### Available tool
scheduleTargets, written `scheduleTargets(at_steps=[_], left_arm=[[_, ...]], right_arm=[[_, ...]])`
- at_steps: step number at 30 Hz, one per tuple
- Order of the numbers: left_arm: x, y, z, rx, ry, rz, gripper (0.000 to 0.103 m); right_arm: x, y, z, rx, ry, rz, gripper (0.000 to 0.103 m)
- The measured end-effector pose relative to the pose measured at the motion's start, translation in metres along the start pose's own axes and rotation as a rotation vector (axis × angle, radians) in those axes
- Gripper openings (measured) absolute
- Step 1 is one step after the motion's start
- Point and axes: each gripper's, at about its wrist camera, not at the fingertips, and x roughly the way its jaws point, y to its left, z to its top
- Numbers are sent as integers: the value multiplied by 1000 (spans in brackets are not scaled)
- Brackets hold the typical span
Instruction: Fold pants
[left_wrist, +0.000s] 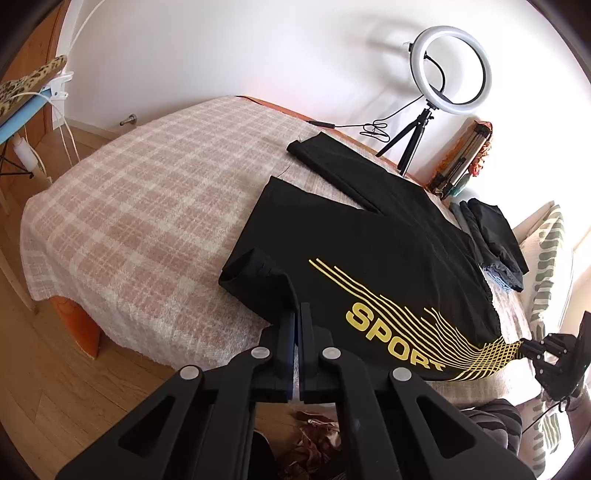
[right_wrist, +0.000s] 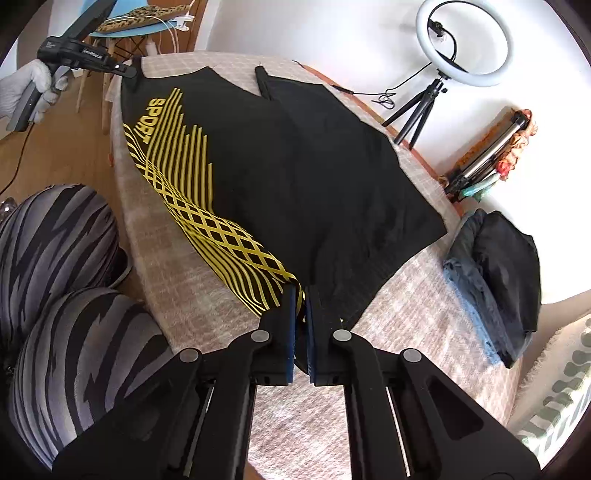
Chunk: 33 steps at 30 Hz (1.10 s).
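Observation:
Black pants (left_wrist: 369, 240) with a yellow SPORT print lie flat on the checked bed cover (left_wrist: 147, 221), both legs pointing away from me. My left gripper (left_wrist: 297, 314) is shut on the near hem corner of the printed leg, where the cloth curls up into the pads. The right wrist view shows the same left gripper (right_wrist: 133, 70) at the top left, held by a gloved hand (right_wrist: 26, 88). My right gripper (right_wrist: 301, 295) is shut on the near waist corner of the pants (right_wrist: 295, 166), at the yellow lattice print. The right gripper (left_wrist: 532, 347) also shows at the right edge of the left wrist view.
A stack of folded dark clothes (right_wrist: 498, 273) lies on the bed cover (right_wrist: 406, 314) to the right of the pants. A ring light on a tripod (left_wrist: 456, 70) stands by the far wall. The person's striped legs (right_wrist: 66, 258) are at the bed's near side, and a chair (left_wrist: 22, 92) stands on the wooden floor.

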Motion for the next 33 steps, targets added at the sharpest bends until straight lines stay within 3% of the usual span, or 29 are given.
scheduleTargets(at_steps=[7,16,26,33], left_arm=[[-1,1,20,-42,-46,-52,0],[13,-21,81,33,-135,-72,0],[71,-41,149,54,-140,-74,0],[132,-68,209,130,-122,-32,0]], right_arm=[[-3,-23,22,44,-47,-88,4],[6,-71,61,82,-86,-183,4],[55,-125,98,150,-74,-235,4],[104,-177,116,226,-51,-243,4]])
